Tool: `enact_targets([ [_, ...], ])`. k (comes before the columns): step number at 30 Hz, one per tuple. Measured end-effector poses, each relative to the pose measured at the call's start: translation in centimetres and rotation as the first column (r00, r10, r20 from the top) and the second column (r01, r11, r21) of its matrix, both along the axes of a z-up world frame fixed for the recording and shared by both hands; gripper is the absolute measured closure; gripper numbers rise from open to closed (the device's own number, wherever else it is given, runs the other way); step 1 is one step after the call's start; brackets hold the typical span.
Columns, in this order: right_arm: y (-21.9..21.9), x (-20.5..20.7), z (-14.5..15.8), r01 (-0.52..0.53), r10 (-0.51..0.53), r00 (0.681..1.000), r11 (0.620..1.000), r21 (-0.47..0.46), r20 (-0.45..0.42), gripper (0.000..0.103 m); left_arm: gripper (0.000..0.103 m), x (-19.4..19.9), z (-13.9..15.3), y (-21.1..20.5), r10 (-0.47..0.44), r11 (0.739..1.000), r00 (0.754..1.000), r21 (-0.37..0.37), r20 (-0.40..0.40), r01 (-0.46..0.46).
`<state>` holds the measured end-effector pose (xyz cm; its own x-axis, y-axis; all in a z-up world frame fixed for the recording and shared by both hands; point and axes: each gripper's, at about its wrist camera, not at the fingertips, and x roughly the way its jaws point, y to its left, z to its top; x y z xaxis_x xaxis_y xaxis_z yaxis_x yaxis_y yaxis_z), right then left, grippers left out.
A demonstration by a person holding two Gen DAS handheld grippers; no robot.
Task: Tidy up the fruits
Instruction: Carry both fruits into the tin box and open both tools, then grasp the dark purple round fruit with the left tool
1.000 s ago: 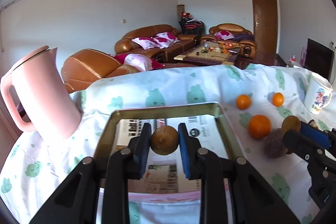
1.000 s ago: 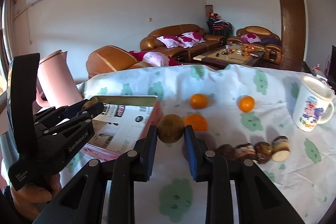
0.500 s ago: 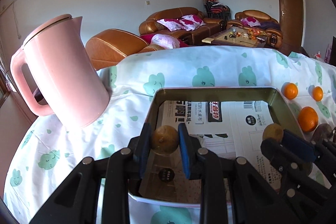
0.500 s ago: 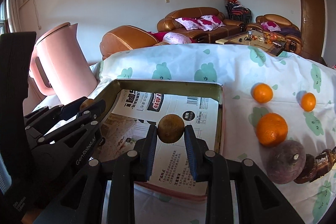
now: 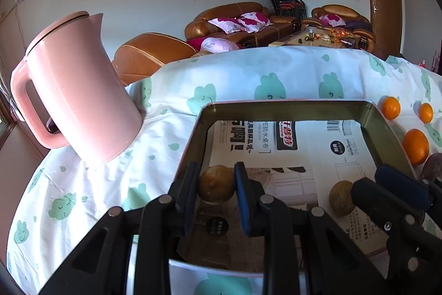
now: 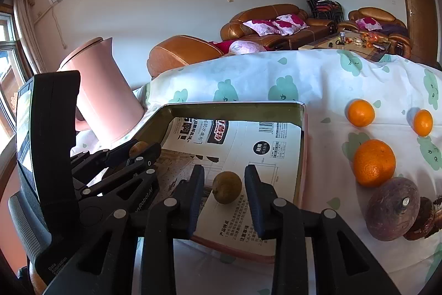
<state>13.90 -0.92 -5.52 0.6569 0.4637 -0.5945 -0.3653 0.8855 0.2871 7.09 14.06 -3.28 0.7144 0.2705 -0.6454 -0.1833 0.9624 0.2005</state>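
A metal tray (image 5: 287, 108) lined with printed paper lies on the table; it also shows in the right wrist view (image 6: 234, 108). My left gripper (image 5: 216, 190) is shut on a brown round fruit (image 5: 216, 185) low over the tray's left side. My right gripper (image 6: 224, 188) is open, its jaws apart from a second brown fruit (image 6: 227, 187) that rests on the tray paper between them. That fruit also shows in the left wrist view (image 5: 341, 198). Three oranges (image 6: 374, 162) lie right of the tray.
A pink kettle (image 5: 77, 90) stands left of the tray. A dark purple round fruit (image 6: 393, 208) and brown pieces (image 6: 426, 217) lie at the right on the white cloth with green prints (image 5: 248, 79). Sofas stand beyond the table.
Both grippers moved left and down over the tray. The right gripper opened and its brown fruit now rests on the tray paper. The left gripper still holds its fruit.
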Motion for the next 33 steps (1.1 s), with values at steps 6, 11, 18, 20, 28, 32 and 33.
enact_targets([
  [6, -1.1, -1.7, 1.6, 0.069, -0.067, 0.991, 0.998, -0.01, 0.116, 0.069, 0.048, -0.6, 0.7, 0.4, -0.001, 0.998, 0.999, -0.064, 0.04, 0.004],
  [11, -4.4, -3.2, 3.4, 0.225, -0.215, 0.947, 0.974, -0.014, 0.239, 0.041, 0.002, -2.1, 2.4, -0.3, 0.014, 1.0, 0.986, -0.003, 0.165, -0.014],
  [18, -10.9, -3.7, 4.3, 0.365, -0.36, 0.902, 0.931, 0.023, 0.24, 0.041, 0.0, -3.0, 3.0, -1.6, -0.038, 0.999, 0.971, 0.024, 0.235, 0.033],
  [20, -13.0, -4.0, 4.2, 0.409, -0.402, 0.887, 0.912, 0.018, 0.228, 0.041, 0.0, -3.2, 3.0, -2.2, -0.066, 0.998, 0.97, 0.03, 0.235, 0.061],
  [28, -20.3, -5.1, 3.2, 0.5, -0.495, 0.853, 0.866, 0.011, 0.165, 0.041, 0.0, -4.5, 3.1, -5.5, -0.244, 0.967, 0.945, -0.02, 0.218, 0.255],
  [32, -22.2, -6.0, 2.8, 0.523, -0.514, 0.843, 0.852, -0.015, 0.157, 0.041, 0.0, -5.0, 2.7, -7.2, -0.307, 0.943, 0.929, -0.063, 0.204, 0.326],
  [33, -22.6, -6.1, 2.8, 0.525, -0.517, 0.843, 0.851, -0.017, 0.151, 0.041, 0.0, -5.3, 2.7, -7.8, -0.326, 0.937, 0.922, -0.062, 0.208, 0.345],
])
